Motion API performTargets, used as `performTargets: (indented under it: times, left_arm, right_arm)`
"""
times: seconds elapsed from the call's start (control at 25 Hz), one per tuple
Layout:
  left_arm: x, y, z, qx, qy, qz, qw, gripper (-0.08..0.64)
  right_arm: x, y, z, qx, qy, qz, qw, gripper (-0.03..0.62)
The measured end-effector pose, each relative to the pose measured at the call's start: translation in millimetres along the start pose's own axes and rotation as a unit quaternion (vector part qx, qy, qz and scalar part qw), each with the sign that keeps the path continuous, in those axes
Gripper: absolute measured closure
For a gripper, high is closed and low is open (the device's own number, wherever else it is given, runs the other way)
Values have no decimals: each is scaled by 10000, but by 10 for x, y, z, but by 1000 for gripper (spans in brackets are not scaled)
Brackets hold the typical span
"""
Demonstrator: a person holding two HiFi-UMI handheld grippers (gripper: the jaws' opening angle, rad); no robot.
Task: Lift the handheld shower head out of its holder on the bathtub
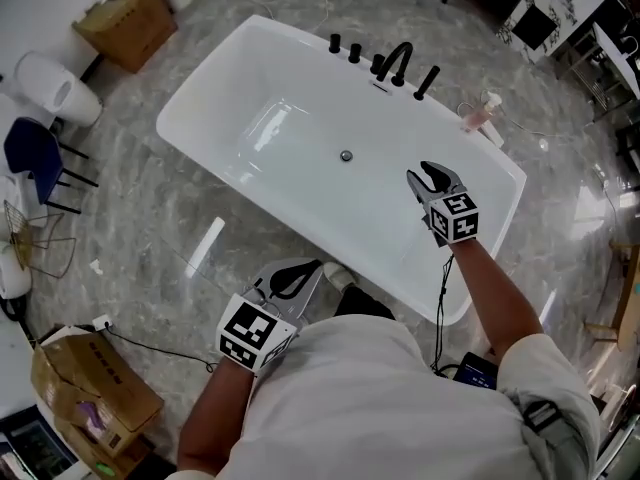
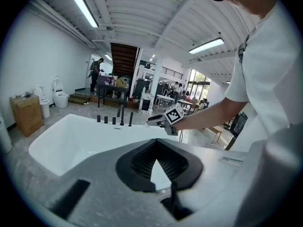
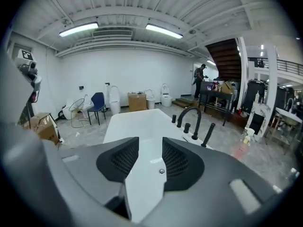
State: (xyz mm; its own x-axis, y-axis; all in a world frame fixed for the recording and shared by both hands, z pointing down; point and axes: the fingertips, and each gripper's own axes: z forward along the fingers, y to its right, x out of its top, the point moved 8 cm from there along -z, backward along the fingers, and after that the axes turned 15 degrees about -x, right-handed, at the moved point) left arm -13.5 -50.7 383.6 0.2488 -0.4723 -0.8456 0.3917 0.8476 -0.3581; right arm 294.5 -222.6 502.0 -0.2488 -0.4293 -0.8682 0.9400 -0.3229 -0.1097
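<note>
Left gripper [image 1: 312,268] sits close to the person's white shirt [image 1: 370,388], jaws together on nothing. Right gripper [image 1: 420,171] hovers over the bathtub [image 1: 212,80], jaws apart and empty. Handheld shower head [image 1: 427,83] stands in its holder on the far rim, beside the faucet [image 1: 398,61].

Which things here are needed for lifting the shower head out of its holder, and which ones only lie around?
For the job:
handheld shower head
bathtub
right gripper

Only lying about:
pink bottle
cardboard box
blue chair
</note>
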Motion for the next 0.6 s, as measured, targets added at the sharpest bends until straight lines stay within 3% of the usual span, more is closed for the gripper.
performTargets:
  times: [0.32, 0.6]
  left_arm:
    - [297, -518, 687, 35, -257, -252, 9993, 554]
    - [382, -924, 996, 70, -435, -531, 9976, 554]
  right_arm:
    - [-127, 989, 1117, -347, -315, 477, 9978, 396]
    - [-204, 1516, 1977, -575, -608, 501, 9952, 379]
